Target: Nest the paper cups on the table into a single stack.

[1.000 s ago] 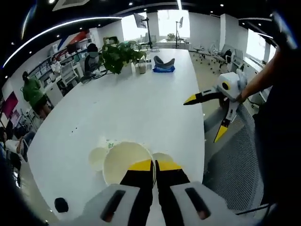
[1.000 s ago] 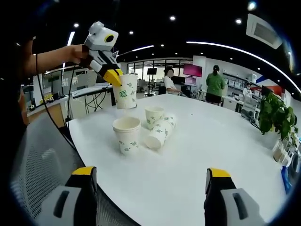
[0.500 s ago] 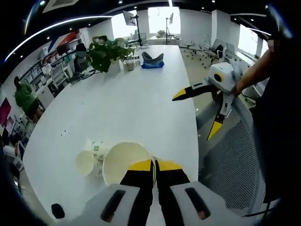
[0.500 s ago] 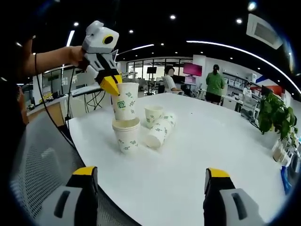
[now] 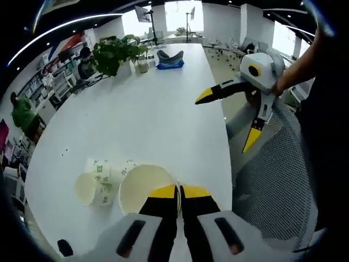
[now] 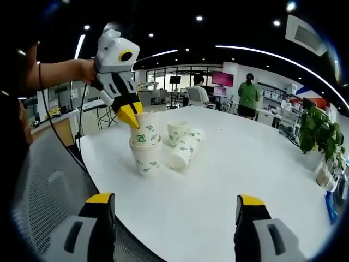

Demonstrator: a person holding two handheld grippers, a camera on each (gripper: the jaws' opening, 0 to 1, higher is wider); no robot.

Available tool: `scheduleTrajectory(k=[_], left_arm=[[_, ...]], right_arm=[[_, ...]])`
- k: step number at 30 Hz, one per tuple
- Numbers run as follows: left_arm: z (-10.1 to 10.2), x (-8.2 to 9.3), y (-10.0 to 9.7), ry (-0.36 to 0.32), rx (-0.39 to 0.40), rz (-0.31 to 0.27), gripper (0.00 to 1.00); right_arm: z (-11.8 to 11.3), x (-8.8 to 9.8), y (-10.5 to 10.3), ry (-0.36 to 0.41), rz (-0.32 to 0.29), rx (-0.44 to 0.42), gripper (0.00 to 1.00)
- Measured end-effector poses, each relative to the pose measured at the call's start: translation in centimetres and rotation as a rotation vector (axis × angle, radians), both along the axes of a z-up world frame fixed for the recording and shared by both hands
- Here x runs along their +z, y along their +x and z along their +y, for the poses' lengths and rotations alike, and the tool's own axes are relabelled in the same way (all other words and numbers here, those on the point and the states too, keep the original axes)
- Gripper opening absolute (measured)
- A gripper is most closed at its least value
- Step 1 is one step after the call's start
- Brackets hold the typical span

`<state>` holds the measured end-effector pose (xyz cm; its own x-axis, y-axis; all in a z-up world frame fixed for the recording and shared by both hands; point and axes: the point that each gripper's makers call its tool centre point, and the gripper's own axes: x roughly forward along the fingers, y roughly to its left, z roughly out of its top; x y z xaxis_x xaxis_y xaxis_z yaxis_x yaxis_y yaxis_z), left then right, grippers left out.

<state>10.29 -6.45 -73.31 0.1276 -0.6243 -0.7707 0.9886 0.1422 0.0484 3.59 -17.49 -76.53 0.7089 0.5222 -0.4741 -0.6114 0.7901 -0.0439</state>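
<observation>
Right gripper view has the left gripper (image 6: 131, 116) clamped on the rim of a paper cup (image 6: 143, 134), which sits partly down inside the upright cup (image 6: 146, 157) under it; it looks not quite seated, though that is hard to judge. Just past those jaws, another upright cup (image 6: 179, 132) and a tipped cup (image 6: 183, 153) wait on the table (image 6: 229, 164). The right gripper (image 6: 173, 240) hangs wide apart and empty. One nesting is nearly made, two remain.
</observation>
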Motion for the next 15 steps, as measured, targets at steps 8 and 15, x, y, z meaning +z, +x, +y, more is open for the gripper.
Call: scheduleTrajectory(k=[8,15], left_arm=[[-0.1,-1.7,-0.5,0.010,0.001,0.055,0.00],[-0.2,-2.7,-0.9,0.007,0.011,0.105,0.01]], right_arm=[[0.0,-0.1,-0.1,-0.009,0.009,0.001,0.91],[-0.1,-0.3,-0.1,-0.016,0.018,-0.003,0.89]])
